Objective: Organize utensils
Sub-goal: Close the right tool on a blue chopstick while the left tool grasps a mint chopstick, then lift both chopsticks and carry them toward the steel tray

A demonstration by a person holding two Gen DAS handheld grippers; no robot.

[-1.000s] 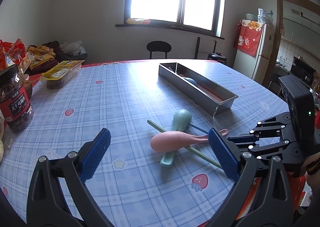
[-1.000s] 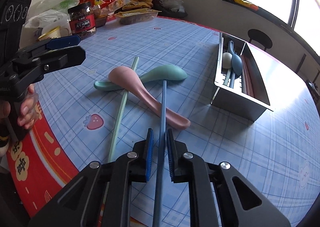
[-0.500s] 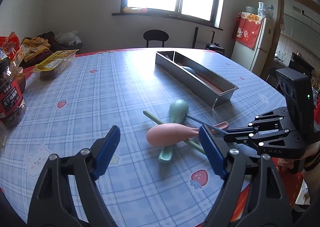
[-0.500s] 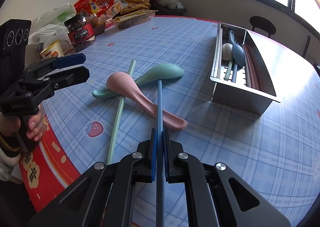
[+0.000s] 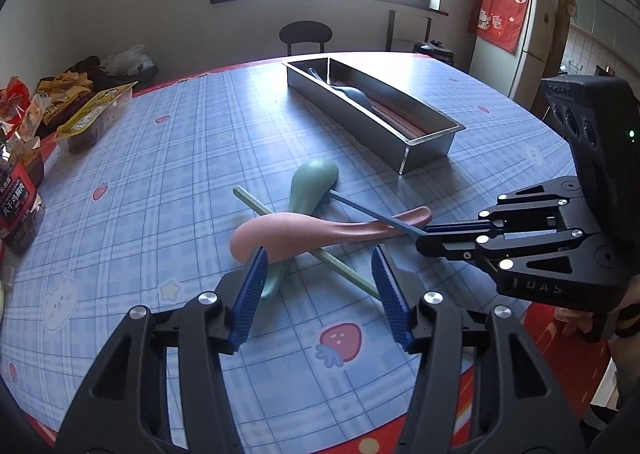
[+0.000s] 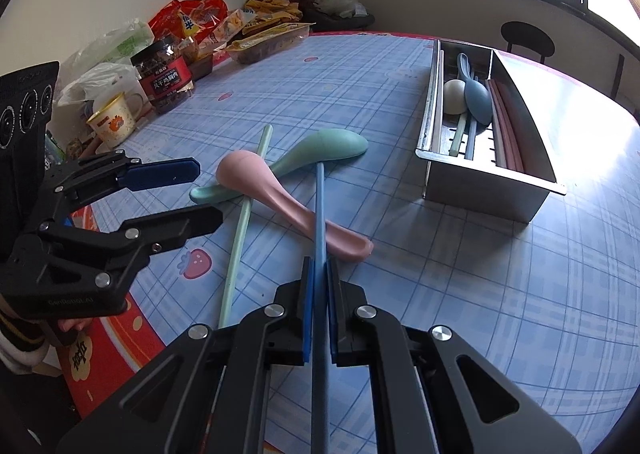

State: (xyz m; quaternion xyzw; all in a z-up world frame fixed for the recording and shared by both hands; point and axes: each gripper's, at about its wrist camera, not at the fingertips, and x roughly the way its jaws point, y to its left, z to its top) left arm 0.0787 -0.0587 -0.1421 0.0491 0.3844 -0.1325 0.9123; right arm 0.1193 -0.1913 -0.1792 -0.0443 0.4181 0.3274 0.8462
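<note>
Blue chopstick (image 6: 319,214): pinched between the closed pads of your right gripper (image 6: 318,274), its far tip resting by the green spoon (image 6: 320,148) and crossing the pink spoon (image 6: 280,194) on the table (image 6: 500,294). Raise it clear of the pile before swinging toward the steel tray (image 6: 488,190). Your left gripper (image 5: 318,274) is closing, nothing yet pressed between its pads, over the green chopstick (image 5: 344,272). The cloth right of the pile lies open; the table edge runs close beneath both grippers.
</note>
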